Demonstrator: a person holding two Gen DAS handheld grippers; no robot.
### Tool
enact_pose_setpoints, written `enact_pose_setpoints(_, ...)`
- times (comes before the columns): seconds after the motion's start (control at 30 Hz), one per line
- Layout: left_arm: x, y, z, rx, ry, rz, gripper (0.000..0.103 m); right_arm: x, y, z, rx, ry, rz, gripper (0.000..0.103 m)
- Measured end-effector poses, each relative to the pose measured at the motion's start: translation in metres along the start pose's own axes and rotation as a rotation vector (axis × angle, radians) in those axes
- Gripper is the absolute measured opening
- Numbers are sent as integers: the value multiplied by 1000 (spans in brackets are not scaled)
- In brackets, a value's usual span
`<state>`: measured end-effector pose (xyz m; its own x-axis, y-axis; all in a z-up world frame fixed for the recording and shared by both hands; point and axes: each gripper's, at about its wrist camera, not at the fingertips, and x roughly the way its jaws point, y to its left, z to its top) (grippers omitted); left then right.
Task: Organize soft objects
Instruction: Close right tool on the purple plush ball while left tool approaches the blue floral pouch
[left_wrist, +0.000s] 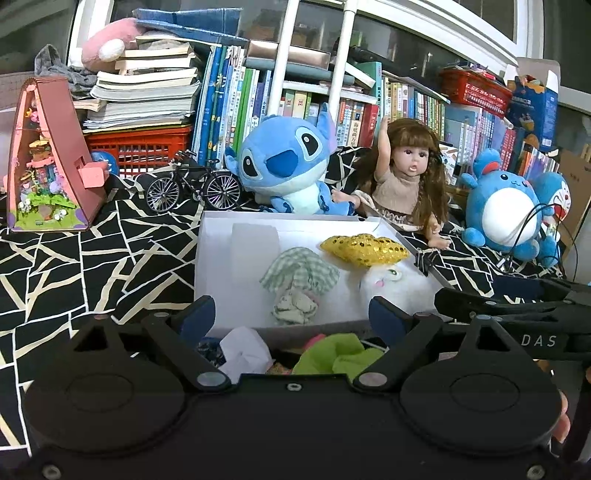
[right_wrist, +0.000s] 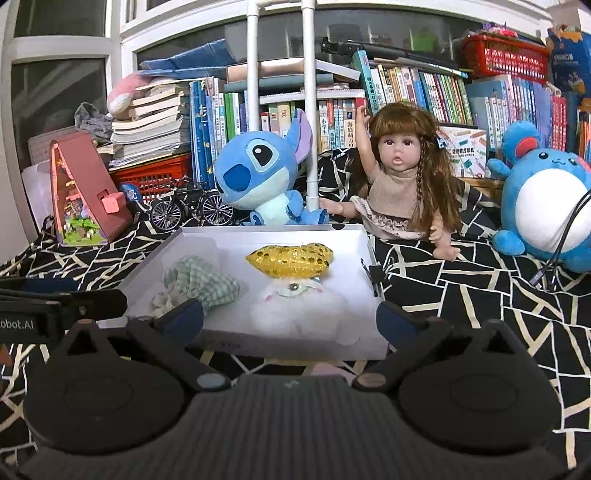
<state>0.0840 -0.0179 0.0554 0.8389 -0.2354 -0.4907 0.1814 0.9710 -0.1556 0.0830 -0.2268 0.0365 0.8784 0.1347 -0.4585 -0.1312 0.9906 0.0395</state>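
A white open box (left_wrist: 207, 266) sits on the black patterned cloth. Inside it lie a green checked cloth bundle (left_wrist: 299, 275), a gold sequined cushion (left_wrist: 364, 249) and a white fluffy plush (left_wrist: 391, 288). My left gripper (left_wrist: 291, 314) is open at the box's near wall, with nothing between its fingers. Under it, in front of the box, lie a white crumpled cloth (left_wrist: 245, 352) and a lime-green fluffy piece (left_wrist: 332, 356). My right gripper (right_wrist: 290, 315) is wide open over the near edge of the box (right_wrist: 258, 230), facing the white plush (right_wrist: 299, 314), the cushion (right_wrist: 290, 260) and the checked bundle (right_wrist: 201, 282).
Behind the box sit a blue Stitch plush (left_wrist: 280, 158), a long-haired doll (left_wrist: 402, 173) and a round blue plush (left_wrist: 498, 210). A model bicycle (left_wrist: 194, 186) and a pink triangular miniature house (left_wrist: 44, 166) stand at the left. Bookshelves fill the back.
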Motion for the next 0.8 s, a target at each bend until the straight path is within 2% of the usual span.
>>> enact_pose_setpoints(0.27, -15, 2, -16, 15, -24, 10, 95, -12, 5, -14, -12, -22, -5, 103)
enact_pose_setpoints(0.8, -34, 7, -41, 44, -40, 25, 95, -32, 12, -40, -53, -58, -42, 103)
